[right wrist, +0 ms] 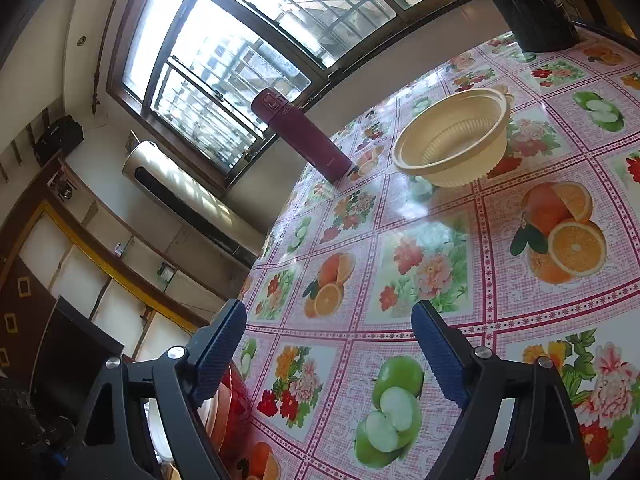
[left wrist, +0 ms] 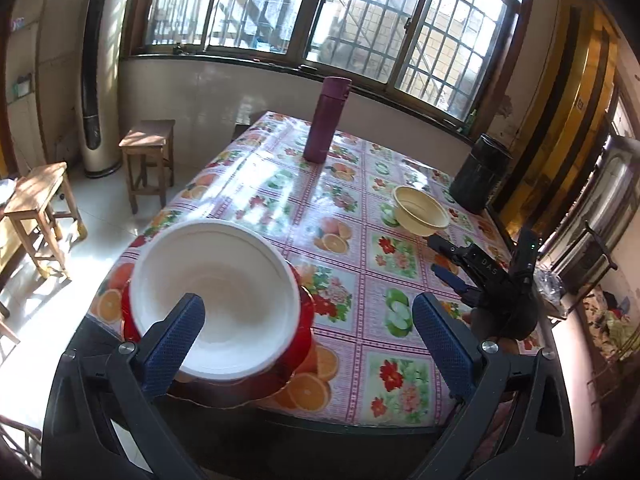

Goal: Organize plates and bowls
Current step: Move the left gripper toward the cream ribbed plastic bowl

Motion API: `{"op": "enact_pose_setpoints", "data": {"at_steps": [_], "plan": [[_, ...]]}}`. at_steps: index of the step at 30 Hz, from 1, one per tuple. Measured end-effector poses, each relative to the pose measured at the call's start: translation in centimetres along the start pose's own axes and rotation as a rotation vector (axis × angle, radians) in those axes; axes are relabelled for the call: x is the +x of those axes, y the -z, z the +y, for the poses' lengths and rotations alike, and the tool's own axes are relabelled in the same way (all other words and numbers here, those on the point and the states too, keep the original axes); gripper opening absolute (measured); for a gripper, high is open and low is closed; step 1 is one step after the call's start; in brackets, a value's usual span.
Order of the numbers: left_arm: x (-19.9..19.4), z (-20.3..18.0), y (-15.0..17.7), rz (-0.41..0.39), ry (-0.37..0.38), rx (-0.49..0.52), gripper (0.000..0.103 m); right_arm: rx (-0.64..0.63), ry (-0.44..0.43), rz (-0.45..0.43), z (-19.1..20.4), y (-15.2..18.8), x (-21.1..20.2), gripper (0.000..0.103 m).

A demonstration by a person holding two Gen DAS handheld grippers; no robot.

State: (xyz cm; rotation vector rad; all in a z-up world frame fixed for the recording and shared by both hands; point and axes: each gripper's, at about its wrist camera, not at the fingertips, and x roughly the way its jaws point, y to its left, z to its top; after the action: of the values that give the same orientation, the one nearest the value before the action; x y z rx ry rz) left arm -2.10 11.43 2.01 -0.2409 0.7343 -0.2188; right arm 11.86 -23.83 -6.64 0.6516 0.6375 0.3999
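Note:
A white bowl (left wrist: 224,292) sits in a red plate (left wrist: 298,354) at the table's near left corner. My left gripper (left wrist: 308,316) is open above them, its left finger over the bowl's inside, holding nothing. A cream plastic bowl (left wrist: 420,210) stands alone at the far right; it also shows in the right wrist view (right wrist: 452,136). My right gripper (right wrist: 330,328) is open and empty, above the tablecloth well short of the cream bowl; it shows in the left wrist view (left wrist: 442,256). The red plate's edge (right wrist: 236,404) peeks behind its left finger.
A maroon flask (left wrist: 326,120) stands at the table's far side. A black bin (left wrist: 480,172) stands at the far right corner. Wooden stools (left wrist: 148,160) stand on the floor to the left. The table (left wrist: 360,248) wears a fruit-print cloth.

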Motion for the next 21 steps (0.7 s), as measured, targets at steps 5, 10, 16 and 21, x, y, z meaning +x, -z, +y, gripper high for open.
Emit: {"op": "enact_pose_setpoints", "data": {"at_steps": [5,10,16,21], "plan": [[1.6,-3.5,-0.3,0.042,0.026,0.056,0.103,-0.016,0.039,-0.039,-2.0,-1.3,-2.0,0.093],[3.0,-7.1,-0.7,0.068,0.041,0.122,0.103,-0.001,0.086,-0.066,-5.0,-3.0,-4.1,0.096],[5.5,-11.7,-0.4,0.129,0.06,0.234,0.103,-0.011,0.146,-0.081,-8.4,-5.1,-6.4,0.103],[8.3,-15.2,-0.2,0.19,0.069,0.308,0.103,-0.048,0.222,-0.112,-10.1,-6.6,-8.4,0.103]]}}
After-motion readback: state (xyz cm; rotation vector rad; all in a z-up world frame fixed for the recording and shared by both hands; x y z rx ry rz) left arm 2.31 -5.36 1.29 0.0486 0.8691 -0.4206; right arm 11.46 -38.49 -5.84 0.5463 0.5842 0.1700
